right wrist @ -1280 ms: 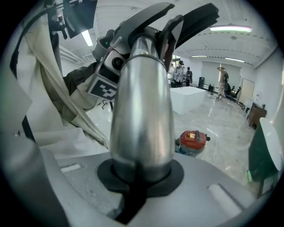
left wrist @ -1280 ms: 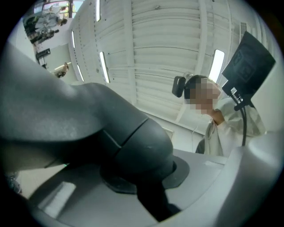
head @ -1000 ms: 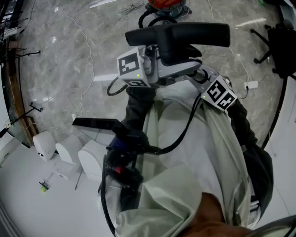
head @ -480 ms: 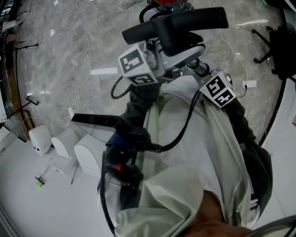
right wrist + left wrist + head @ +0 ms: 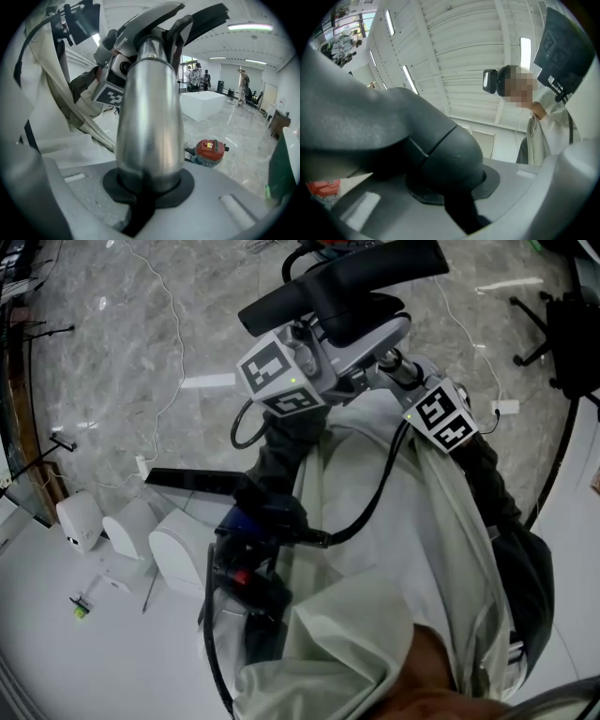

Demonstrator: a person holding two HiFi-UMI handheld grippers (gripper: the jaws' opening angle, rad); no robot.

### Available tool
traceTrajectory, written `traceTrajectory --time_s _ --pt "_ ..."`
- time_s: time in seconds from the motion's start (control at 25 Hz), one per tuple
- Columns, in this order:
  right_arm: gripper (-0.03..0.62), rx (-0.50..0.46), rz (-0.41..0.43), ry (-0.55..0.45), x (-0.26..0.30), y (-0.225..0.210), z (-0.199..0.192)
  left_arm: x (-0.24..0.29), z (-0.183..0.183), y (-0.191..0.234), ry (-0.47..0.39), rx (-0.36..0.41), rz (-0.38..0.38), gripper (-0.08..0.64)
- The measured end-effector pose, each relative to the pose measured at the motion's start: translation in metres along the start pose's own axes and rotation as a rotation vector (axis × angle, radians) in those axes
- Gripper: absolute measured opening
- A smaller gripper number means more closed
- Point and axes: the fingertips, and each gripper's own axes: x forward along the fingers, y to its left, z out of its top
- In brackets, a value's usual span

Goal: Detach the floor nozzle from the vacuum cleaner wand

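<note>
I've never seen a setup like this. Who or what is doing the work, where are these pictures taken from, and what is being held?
There is no robot here. A person wears a camera on the head that looks down, and holds a clamp-like gripper in each hand. Each gripper carries its own camera. The left gripper is clamped on the dark neck of the floor nozzle. The right gripper is clamped on the shiny metal wand. A red vacuum cleaner stands on the marble floor.

Two grippers [image 5: 459, 206] [image 5: 140, 201], one floor nozzle [image 5: 347, 282], one wand [image 5: 150, 108], three white pods [image 5: 77, 521] [image 5: 131, 526] [image 5: 178, 559]
</note>
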Motion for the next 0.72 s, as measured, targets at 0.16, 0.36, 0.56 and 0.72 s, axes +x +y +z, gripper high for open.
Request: traceTrajectory --time_s 0.16,0.36,0.56,0.72 --pt "0.04 0.005 -0.033 0.003 0.001 -0.001 0.0 -0.001 0.001 0.001 0.001 -0.001 0.022 0.077" --pt "0.04 0.029 -0.085 0.017 0.0 -0.004 -0.002 -0.002 -0.001 0.008 0.001 -0.024 0.071 0.077" --pt "0.04 -0.018 0.035 -0.002 -0.003 0.019 -0.005 -0.011 0.011 -0.01 -0.084 -0.224 -0.168 0.077" --pt "0.04 -0.071 0.043 0.015 -0.007 0.016 -0.017 -0.008 0.039 0.001 -0.142 -0.144 -0.213 0.076"
